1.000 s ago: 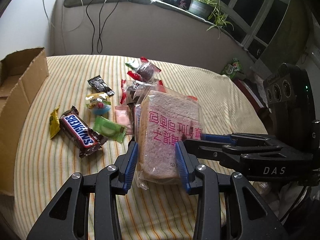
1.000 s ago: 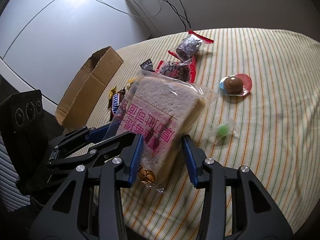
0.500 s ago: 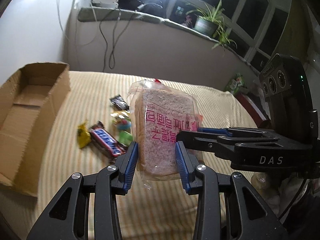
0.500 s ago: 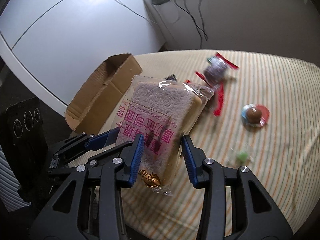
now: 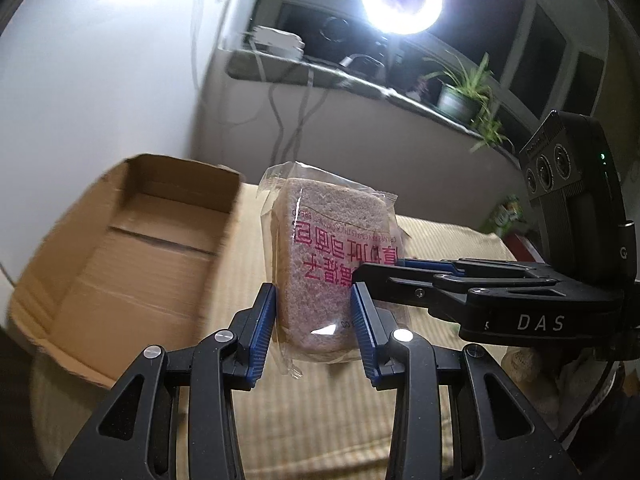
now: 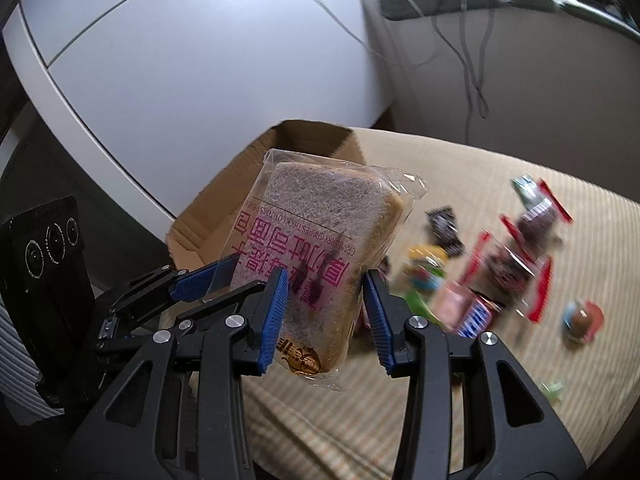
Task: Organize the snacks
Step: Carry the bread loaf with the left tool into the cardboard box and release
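1. Left wrist view shows the bread packet (image 5: 332, 264) held in the air at frame centre, with the open cardboard box (image 5: 132, 248) at middle left on the striped cloth (image 5: 332, 420).
2. Both tools grasp the packet: the left gripper (image 5: 316, 328) pinches its lower end between blue pads, and the right gripper (image 5: 404, 268) reaches in from the right edge and clamps its side.
3. Right wrist view confirms this: the right gripper (image 6: 326, 312) is clenched on the packet's lower half, and the left gripper (image 6: 224, 276) comes in from the lower left onto its edge.
4. Step in hand, as I judge it: carrying the bread toward the box, which lies behind and left of the packet.
5. Next move probably calls for bringing the packet over the box opening, lowering it, then releasing both grips together.
6. Loose sweets (image 6: 500, 264) lie blurred on the cloth at right, not yet sorted.
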### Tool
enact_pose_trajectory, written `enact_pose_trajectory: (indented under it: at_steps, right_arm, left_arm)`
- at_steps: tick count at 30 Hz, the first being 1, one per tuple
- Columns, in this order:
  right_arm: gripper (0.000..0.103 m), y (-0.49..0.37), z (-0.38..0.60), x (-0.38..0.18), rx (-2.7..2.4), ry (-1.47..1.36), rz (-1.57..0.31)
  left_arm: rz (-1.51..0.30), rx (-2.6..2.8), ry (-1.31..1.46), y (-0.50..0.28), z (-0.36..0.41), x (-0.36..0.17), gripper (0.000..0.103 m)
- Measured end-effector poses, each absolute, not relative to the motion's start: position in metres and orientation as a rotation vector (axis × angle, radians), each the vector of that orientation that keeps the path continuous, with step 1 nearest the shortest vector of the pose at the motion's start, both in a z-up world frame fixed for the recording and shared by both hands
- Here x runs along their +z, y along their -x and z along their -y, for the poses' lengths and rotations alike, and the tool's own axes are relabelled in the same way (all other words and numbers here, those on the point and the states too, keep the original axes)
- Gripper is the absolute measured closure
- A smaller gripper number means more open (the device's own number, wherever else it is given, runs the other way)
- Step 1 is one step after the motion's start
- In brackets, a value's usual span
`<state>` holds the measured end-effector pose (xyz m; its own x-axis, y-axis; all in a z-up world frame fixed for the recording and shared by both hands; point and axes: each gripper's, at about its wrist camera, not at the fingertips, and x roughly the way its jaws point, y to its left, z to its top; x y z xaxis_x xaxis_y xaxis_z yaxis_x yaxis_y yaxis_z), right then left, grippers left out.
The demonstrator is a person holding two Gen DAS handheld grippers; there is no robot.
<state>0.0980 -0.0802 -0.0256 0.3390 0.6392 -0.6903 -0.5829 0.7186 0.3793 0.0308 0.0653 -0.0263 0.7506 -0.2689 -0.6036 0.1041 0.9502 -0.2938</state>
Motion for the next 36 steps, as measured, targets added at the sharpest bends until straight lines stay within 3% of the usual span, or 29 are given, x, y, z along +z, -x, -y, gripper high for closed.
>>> enact_pose_trajectory:
  at_steps: [23,36]
  right_arm:
    - [0.061,-0.128,-0.05,-0.034,0.951,0.047,-0.986]
    - [0.06,-0.128,-0.048,-0.034,0.908,0.095,-0.963]
  left_arm:
    - [-0.697,0.008,0.335,-0.033,-0.168,-0.04,0.068]
    - [-0.729,0.07,0.311,-0.035,-0.175,-0.045,0.068]
